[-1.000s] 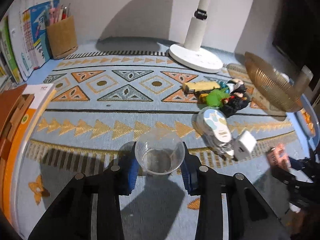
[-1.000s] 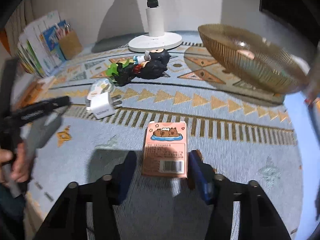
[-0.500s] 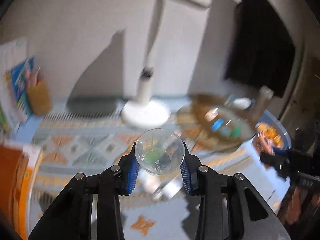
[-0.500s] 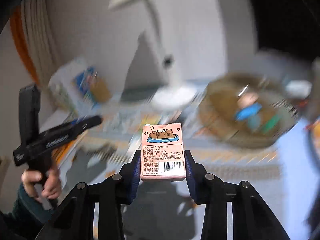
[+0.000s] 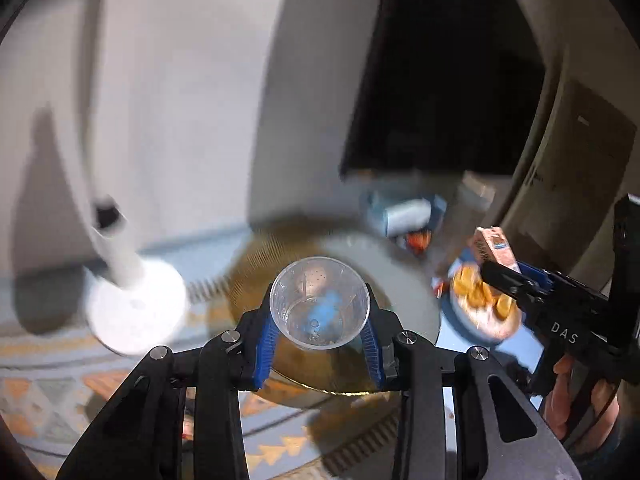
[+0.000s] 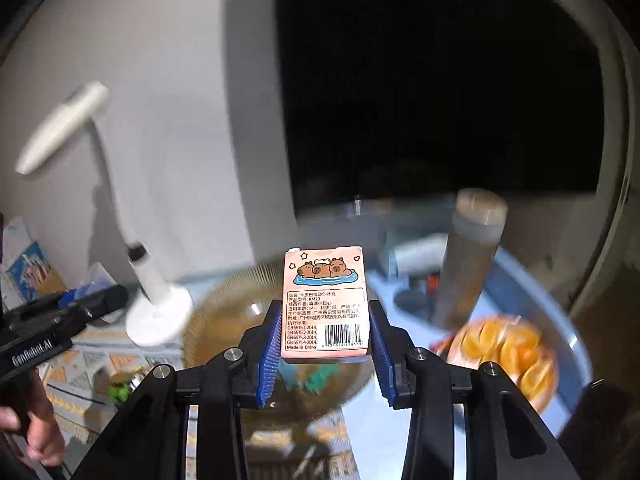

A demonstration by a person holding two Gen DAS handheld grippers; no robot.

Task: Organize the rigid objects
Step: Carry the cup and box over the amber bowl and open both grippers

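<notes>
Left wrist view first: you are carrying two light things over the amber ribbed bowl [image 5: 256,264] at once, and that is where trouble could start. Your biggest risk is the bowl itself. It looks like thin glass standing on the patterned mat [image 5: 48,396] of the desk, and a low or fast approach with either tool could knock its rim or tip it. The white desk lamp [image 6: 154,280] stands just to the left of the bowl, so a wide swing on that side could catch its post. To the right, the plate of orange segments [image 6: 508,354] and the tall grey bottle [image 6: 468,256] are near enough that a wandering right tool might brush them. Both views are blurred, so judge your clearance with care.

Next, the clear plastic cup [image 5: 319,303]. It is thin-walled and slick, and I'd expect it to squirt out or crush if your squeeze changes. Your left tool [image 5: 319,340] is clamped on it, blue pads against both sides, mouth toward the camera, raised above the bowl.

Smallest, the pink card box [image 6: 325,304] with the capybara picture. It is gripped only low on its side edges, so it could pivot or slide. Your right tool [image 6: 325,344] is closed on it, held upright in the air above the bowl. Release both low and gently.
</notes>
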